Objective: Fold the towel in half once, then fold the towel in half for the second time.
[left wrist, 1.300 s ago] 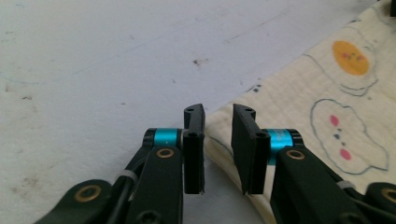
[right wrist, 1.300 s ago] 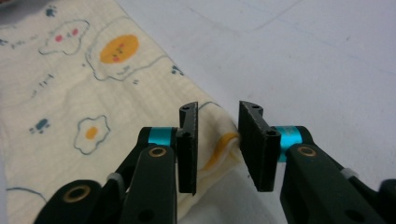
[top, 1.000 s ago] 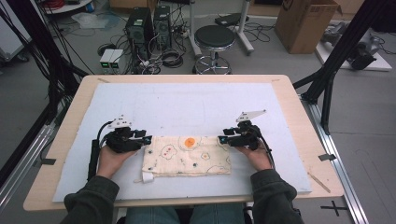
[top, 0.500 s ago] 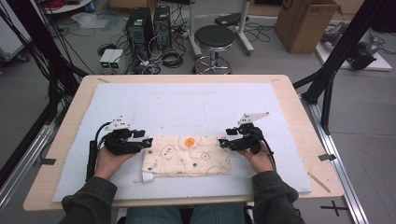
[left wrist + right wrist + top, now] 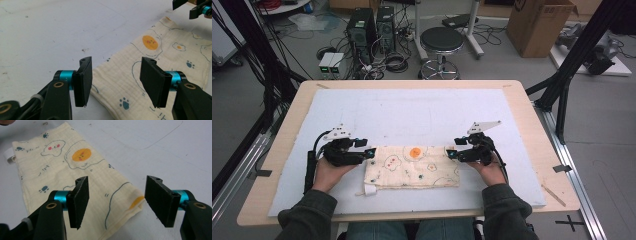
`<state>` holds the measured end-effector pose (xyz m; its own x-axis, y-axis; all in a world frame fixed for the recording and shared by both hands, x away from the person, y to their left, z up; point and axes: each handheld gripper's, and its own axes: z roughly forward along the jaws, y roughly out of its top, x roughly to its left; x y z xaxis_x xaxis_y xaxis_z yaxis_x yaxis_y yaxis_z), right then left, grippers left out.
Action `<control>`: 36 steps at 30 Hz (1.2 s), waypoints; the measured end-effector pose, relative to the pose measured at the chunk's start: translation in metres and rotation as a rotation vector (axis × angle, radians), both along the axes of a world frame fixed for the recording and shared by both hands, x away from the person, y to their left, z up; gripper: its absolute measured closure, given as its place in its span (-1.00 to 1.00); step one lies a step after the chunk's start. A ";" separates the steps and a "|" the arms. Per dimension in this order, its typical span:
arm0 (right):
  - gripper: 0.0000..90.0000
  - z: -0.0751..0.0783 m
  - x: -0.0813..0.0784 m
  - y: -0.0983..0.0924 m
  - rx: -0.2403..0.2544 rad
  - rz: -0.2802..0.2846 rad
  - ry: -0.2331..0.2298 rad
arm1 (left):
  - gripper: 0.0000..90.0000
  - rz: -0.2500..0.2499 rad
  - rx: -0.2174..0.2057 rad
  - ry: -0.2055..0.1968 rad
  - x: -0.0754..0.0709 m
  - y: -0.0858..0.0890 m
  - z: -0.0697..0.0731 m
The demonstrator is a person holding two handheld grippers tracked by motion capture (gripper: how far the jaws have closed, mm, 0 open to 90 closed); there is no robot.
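A cream cloth point(image 5: 412, 166) printed with fried eggs and paw marks lies folded flat on the white mat near the front edge. My left gripper point(image 5: 369, 151) sits at its left end, and its jaws have just been opening. In the left gripper view that gripper point(image 5: 115, 80) is open, with the cloth's point(image 5: 175, 57) corner lying under the gap, untouched by the pads. My right gripper point(image 5: 451, 153) is at the right end and has also just been opening. In the right gripper view it point(image 5: 117, 200) stands open over the cloth's point(image 5: 62, 170) edge.
The white mat point(image 5: 422, 110) covers most of the wooden table point(image 5: 532, 125). A small white tag point(image 5: 370, 189) sticks out at the cloth's near left corner. Beyond the table stand a stool point(image 5: 442, 42), computer cases point(image 5: 372, 25) and a cardboard box point(image 5: 539, 25).
Both grippers' jaws stand wider apart than a second ago. The hands have hardly shifted, and the cloth lies where it was.
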<state>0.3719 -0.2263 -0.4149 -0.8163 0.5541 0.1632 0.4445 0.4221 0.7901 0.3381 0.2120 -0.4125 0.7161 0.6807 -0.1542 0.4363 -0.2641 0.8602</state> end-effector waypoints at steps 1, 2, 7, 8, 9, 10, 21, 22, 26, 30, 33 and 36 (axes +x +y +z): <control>-0.20 0.000 0.000 0.001 -0.003 -0.002 -0.002 | -0.03 0.000 0.004 -0.002 0.000 0.000 0.000; -0.19 0.000 0.000 0.001 -0.005 -0.001 -0.005 | -0.03 -0.002 0.005 -0.001 0.000 0.000 0.000; -0.17 -0.001 0.001 0.001 -0.007 -0.002 -0.007 | -0.03 0.003 0.004 -0.004 0.002 -0.001 -0.001; -0.16 -0.001 0.002 0.001 -0.006 -0.002 -0.004 | -0.03 0.005 0.004 0.001 0.003 -0.001 -0.001; -0.16 -0.002 0.002 0.001 -0.008 -0.003 0.001 | -0.03 0.004 0.008 0.001 0.004 -0.001 -0.002; -0.15 -0.002 0.002 0.001 -0.009 -0.004 0.004 | -0.03 0.008 0.007 0.003 0.004 -0.002 -0.002; -0.11 -0.005 0.007 0.001 -0.016 -0.019 0.014 | -0.02 0.021 0.002 0.021 0.010 -0.003 -0.007; -0.11 -0.005 0.007 0.001 -0.018 -0.017 0.014 | -0.02 0.024 0.003 0.023 0.011 -0.003 -0.008; -0.08 -0.007 0.010 0.000 -0.017 -0.024 0.023 | -0.01 0.038 -0.001 0.034 0.015 -0.003 -0.011; -0.03 -0.010 0.013 -0.001 -0.014 -0.029 0.038 | 0.00 0.063 -0.001 0.054 0.019 -0.003 -0.014; 0.01 -0.013 0.015 0.001 -0.025 -0.027 0.056 | 0.03 0.076 -0.004 0.060 0.022 -0.003 -0.015; 0.04 -0.017 0.018 0.001 -0.036 -0.020 0.066 | 0.04 0.089 0.008 0.067 0.025 -0.004 -0.018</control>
